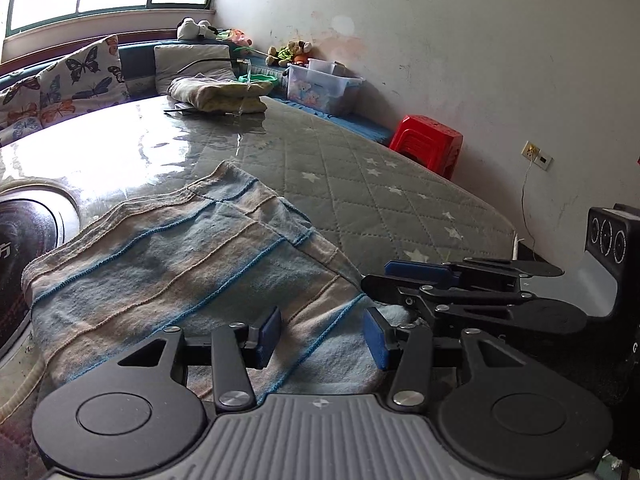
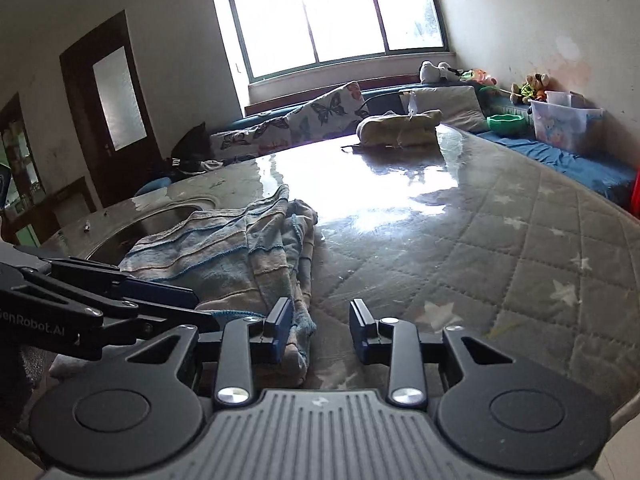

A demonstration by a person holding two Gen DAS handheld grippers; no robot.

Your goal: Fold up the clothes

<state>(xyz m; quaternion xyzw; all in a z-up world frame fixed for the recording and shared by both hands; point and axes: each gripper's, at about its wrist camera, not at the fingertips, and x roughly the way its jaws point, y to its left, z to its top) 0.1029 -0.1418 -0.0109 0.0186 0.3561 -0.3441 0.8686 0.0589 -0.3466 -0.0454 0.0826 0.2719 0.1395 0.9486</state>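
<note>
My left gripper [image 1: 322, 336] spread, hovering over striped garment [image 1: 180, 264] near edge at 6 o'clock. My right gripper [image 2: 320, 330] spread, empty, at garment's 3 o'clock fold edge. Both seem poised for next grab on table [image 2: 500, 216].

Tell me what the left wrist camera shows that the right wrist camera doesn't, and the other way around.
Only the left wrist view shows the red stool and the wall socket on the right wall.

Only the right wrist view shows the dark door and the whole window.

Both show the striped blue cloth lying folded on the quilted surface, the yellowish folded clothes at the far end, the butterfly pillow and the plastic bin. Each view also catches the other gripper: the right gripper and the left gripper. Both hold nothing.
</note>
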